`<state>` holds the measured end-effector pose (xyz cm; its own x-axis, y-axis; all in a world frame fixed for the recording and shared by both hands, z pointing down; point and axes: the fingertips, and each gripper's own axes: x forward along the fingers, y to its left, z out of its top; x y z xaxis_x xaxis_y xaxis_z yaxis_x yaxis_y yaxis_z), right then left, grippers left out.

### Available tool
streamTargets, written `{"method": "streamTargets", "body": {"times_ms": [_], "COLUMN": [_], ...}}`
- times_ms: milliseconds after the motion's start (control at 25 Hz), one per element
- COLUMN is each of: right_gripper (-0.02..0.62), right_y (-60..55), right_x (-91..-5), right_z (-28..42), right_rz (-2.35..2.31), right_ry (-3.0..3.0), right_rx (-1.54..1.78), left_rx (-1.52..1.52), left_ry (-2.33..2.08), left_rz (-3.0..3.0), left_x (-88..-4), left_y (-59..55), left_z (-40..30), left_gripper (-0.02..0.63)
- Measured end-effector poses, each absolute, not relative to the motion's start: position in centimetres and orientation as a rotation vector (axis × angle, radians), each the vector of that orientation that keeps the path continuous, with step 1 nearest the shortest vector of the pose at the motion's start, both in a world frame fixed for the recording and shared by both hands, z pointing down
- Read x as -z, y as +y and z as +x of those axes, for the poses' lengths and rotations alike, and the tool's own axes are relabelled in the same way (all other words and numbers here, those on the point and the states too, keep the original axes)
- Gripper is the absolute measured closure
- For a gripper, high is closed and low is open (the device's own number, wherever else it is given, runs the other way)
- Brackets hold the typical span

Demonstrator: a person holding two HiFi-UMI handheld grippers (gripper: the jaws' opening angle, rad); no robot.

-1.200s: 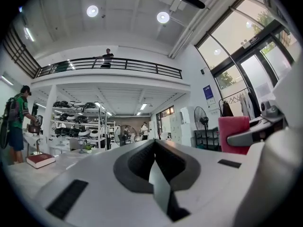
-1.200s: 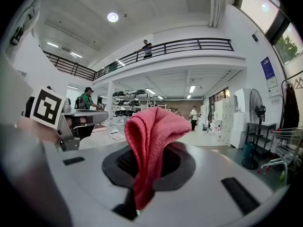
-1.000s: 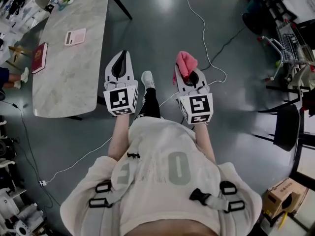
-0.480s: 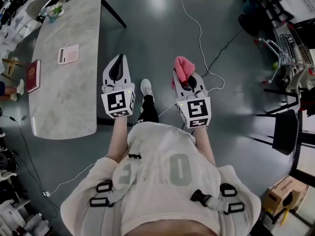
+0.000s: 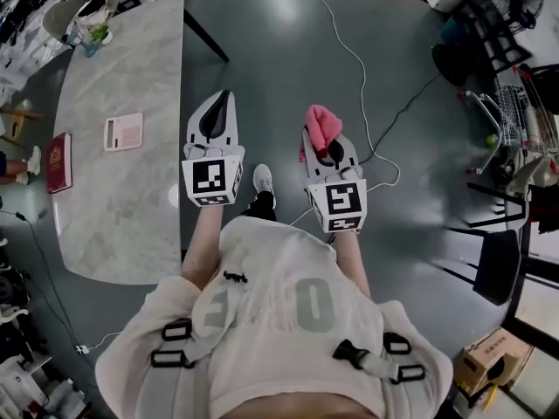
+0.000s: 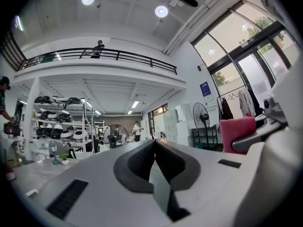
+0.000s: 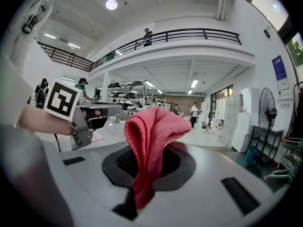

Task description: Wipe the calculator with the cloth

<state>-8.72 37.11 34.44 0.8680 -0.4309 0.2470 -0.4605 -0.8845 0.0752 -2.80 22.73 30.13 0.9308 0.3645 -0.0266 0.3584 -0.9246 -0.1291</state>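
Observation:
The pale calculator point(image 5: 124, 132) lies flat on the grey marble table point(image 5: 148, 68), left of both grippers in the head view. My left gripper point(image 5: 222, 99) is shut with nothing in it, held level over the table's right edge; its jaws point(image 6: 155, 143) meet tip to tip. My right gripper point(image 5: 321, 133) is shut on a pink cloth point(image 5: 322, 125), which bunches up out of the pads point(image 7: 150, 141). It hangs over the dark floor, well right of the table. The left gripper's marker cube point(image 7: 63, 100) shows at the left of the right gripper view.
A dark red book point(image 5: 59, 162) lies at the table's left edge, and a small potted plant point(image 5: 93, 35) stands at its far end. A white cable point(image 5: 354, 59) runs across the grey floor. Black chairs point(image 5: 498, 264) and a trolley point(image 5: 524, 103) stand at the right.
The person has walked forward alongside the table; calculator and book have slid down the picture towards me. Both grippers keep their pose, the cloth still gripped.

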Motion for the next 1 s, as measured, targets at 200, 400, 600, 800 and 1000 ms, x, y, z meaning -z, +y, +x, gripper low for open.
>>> {"method": "streamTargets", "body": {"times_ms": [200,400,600,800,1000], "right_gripper": [0.54,0.54,0.54,0.54,0.54], "right_y": [34.3,28.9,22.4,13.6,5.5], "right_x": [-35.1,-35.1,-34.3,-33.9,-33.4], "right_z": [-1.9,5.4,9.1,10.5,9.9], "right_rz": [2.889,2.808,2.717,2.564,2.38], "right_ry": [-0.804,-0.936,-1.121,-1.386,-1.639], "right_rx": [-0.388,-0.35,-0.293,-0.246,-0.17], "left_rx": [-0.042,-0.033,-0.047,-0.024,-0.003], "left_ry": [-0.492,-0.304,-0.033,0.362,0.718], "left_rz": [-2.954,-3.01,-3.021,-3.022,-2.955], "left_x": [-31.3,-32.1,-31.5,-31.1,-31.2], "left_y": [20.5,13.5,5.7,-3.4,-9.6], "left_z": [3.4,8.4,8.7,5.9,0.6], "left_gripper": [0.584,0.584,0.584,0.584,0.584]}}
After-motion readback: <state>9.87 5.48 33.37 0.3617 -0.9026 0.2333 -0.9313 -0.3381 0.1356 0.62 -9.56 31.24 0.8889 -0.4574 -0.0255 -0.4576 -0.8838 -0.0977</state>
